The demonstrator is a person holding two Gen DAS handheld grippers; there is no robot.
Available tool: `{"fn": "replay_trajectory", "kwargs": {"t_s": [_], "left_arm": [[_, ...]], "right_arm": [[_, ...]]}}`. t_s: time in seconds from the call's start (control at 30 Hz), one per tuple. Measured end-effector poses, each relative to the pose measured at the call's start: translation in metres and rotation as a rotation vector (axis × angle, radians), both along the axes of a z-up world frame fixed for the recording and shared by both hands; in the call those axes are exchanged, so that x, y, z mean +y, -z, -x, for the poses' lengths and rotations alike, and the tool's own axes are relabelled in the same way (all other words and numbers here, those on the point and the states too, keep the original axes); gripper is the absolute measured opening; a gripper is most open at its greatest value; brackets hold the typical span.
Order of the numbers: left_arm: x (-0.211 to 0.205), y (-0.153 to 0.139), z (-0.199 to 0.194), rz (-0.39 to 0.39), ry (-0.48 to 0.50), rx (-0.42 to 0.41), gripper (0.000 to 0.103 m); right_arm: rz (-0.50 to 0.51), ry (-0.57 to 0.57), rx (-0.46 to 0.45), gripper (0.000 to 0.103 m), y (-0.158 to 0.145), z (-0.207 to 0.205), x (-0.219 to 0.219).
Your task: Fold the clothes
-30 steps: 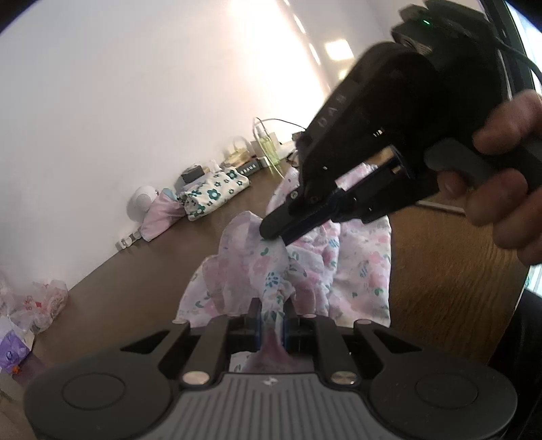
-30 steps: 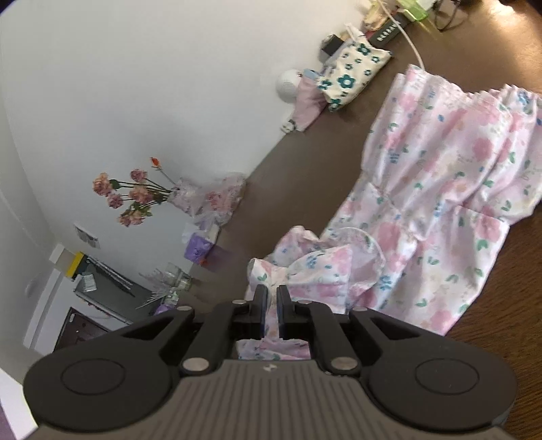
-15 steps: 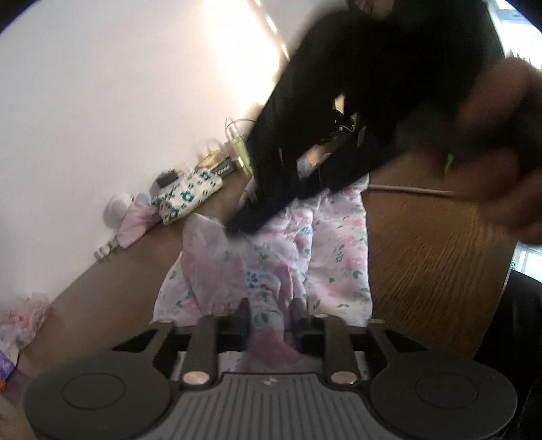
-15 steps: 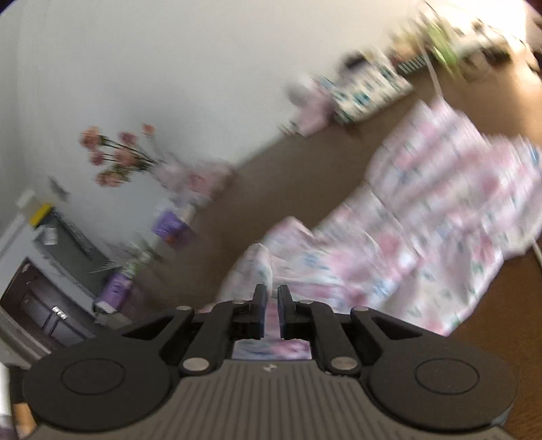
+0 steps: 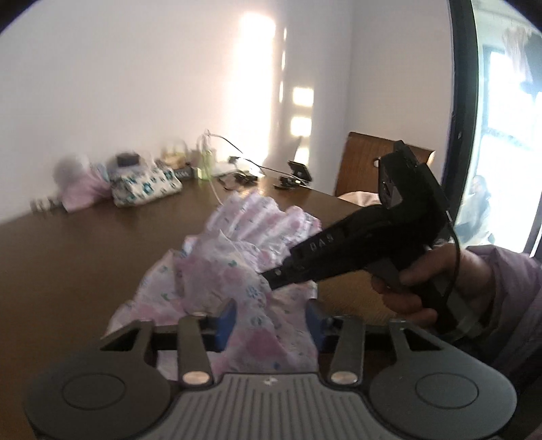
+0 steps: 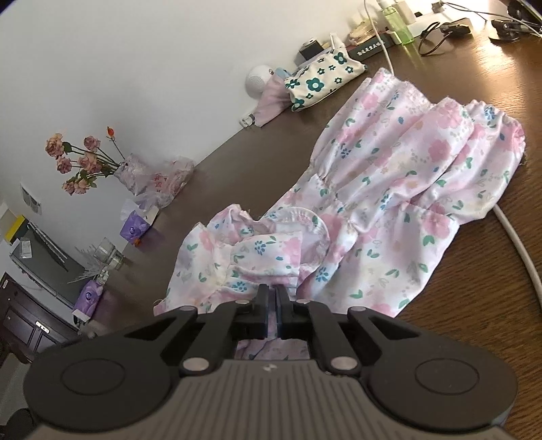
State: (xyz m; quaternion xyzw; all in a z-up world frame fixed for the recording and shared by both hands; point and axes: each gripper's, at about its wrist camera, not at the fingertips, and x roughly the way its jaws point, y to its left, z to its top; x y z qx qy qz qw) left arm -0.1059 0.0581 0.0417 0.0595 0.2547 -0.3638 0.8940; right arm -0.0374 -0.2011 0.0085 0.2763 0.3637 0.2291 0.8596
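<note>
A pink floral dress (image 6: 399, 176) lies spread on the brown wooden table (image 6: 474, 304), its near end bunched up. My right gripper (image 6: 272, 292) is shut on a fold of the bunched end. In the left wrist view the right gripper (image 5: 271, 276) pinches the dress (image 5: 237, 270) from the right. My left gripper (image 5: 269, 313) is open, its blue-padded fingers (image 5: 226, 316) wide apart with dress fabric lying between them.
A floral pouch (image 6: 321, 79), a pink bag (image 6: 271, 98), a white round object (image 6: 257, 79), cables and a green bottle (image 6: 399, 27) line the wall. Flowers (image 6: 81, 162) and tissue packs (image 6: 135, 226) stand at the left. A white cable (image 6: 518, 250) runs at the right. A chair (image 5: 366, 169) stands behind.
My left gripper has opened and let go of the dress fabric. My right gripper, still shut on the dress, has swung to the right and lower in the left view.
</note>
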Motion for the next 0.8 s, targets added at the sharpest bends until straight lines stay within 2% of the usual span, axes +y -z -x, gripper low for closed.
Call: {"fn": "replay_trajectory", "kwargs": {"t_s": [0.07,0.13,0.33,0.43,0.53,0.6,0.7,0.8], "left_arm": [[-0.001,0.007,-0.003,-0.003,-0.011,0.031,0.035],[-0.004,0.015,-0.009,-0.021,-0.022,0.063,0.022],[-0.017,0.031,-0.011,-0.071,-0.027,0.076,0.023],[-0.019,0.033,-0.011,-0.081,-0.024,0.066,0.027],[-0.012,0.026,-0.01,-0.067,0.011,0.065,0.034],[0.003,0.015,-0.008,-0.031,0.028,0.046,0.036],[0.033,0.001,-0.014,0.028,-0.049,0.018,0.055],[0.05,0.0,-0.035,0.007,-0.167,0.018,0.055]], "right_arm": [[0.001,0.011,-0.003,0.005,-0.001,0.001,-0.002],[0.01,0.025,-0.041,0.006,-0.009,0.006,-0.004],[0.057,0.014,-0.195,0.008,-0.041,0.023,0.003],[0.046,-0.052,-0.203,0.008,-0.04,0.022,0.014],[0.07,-0.06,-0.1,0.008,-0.022,0.01,0.021],[0.079,-0.054,-0.064,0.008,-0.012,0.007,0.018],[0.089,-0.041,-0.049,0.008,-0.007,0.007,0.014],[0.121,-0.028,-0.094,0.008,-0.015,0.013,0.013]]}}
